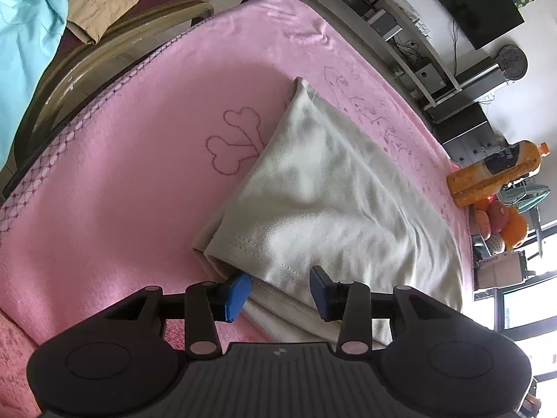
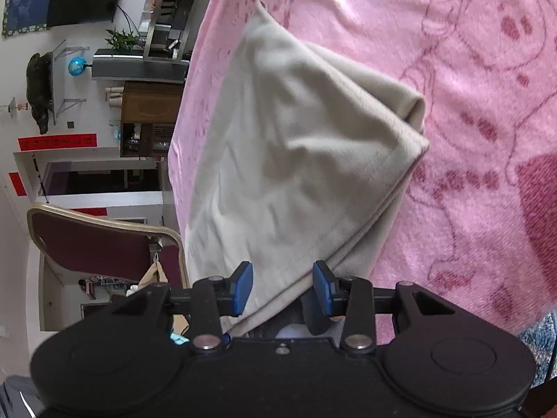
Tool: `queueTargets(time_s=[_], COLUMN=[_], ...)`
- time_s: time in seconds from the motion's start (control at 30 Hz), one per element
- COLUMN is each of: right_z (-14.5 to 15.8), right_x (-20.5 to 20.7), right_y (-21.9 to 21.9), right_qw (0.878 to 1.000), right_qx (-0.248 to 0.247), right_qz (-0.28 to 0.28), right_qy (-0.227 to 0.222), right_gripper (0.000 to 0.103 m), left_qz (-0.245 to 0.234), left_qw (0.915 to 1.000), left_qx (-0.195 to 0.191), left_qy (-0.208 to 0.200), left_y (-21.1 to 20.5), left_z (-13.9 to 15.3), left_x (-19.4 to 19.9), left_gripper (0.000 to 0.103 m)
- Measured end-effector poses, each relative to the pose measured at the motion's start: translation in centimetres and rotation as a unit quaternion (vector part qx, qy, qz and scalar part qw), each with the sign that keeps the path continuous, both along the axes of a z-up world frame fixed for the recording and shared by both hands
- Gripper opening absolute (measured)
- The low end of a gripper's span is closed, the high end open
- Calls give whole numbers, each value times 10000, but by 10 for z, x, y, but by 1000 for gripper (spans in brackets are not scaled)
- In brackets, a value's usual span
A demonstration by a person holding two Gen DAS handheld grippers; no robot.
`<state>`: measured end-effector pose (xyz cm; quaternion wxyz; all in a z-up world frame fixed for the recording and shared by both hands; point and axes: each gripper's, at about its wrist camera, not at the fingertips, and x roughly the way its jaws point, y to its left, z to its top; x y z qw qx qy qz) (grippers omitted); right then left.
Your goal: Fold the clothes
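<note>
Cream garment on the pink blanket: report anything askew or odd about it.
The cream garment is folded unevenly: it tapers to a point at the far end, and lower layers stick out past the top layer near the left gripper. It lies diagonally on the pink blanket. No damage shows.

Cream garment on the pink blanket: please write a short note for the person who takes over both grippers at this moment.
Left gripper: open, at the near hem of the cream garment.
Right gripper: open, the garment's edge between its pads, not pinched.
The garment lies partly folded on the pink blanket.
Left to do: probably the final fold; light blue and tan clothes wait on a chair.
</note>
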<state>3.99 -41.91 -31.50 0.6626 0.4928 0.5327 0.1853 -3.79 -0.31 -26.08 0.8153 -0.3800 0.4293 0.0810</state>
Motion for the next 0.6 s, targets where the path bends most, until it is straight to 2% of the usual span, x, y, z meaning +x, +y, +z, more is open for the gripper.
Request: queueTargets(time_s=[0.17,0.4,0.5,0.53,0.6], right_z=[-3,8,7,5,6], right_x=[-2,-11,-11,-11,-11], right_y=[1,-21,-23,-23,-21], right_qw=[10000,9953,9956,9964,9976], right_qx=[34,-159,-341,-303,-246], right_qz=[-27,-920,-857,-781,-628], right_qy=[85,-255,-171,-119,-162], right_gripper=[38,32,28,28,28], left_qz=[91,287,333,340,311], left_qw=[9999,9995,9994,9993,9993], left_qx=[-44,-112,-115,-117,-114], left_qy=[-1,-48,-39,-68,-147], left_y=[2,7,9,9,8], left_z=[0,2,2,3,5], left_x=[-1,-5,-7,-8,-8], left_gripper=[39,34,26,19,15])
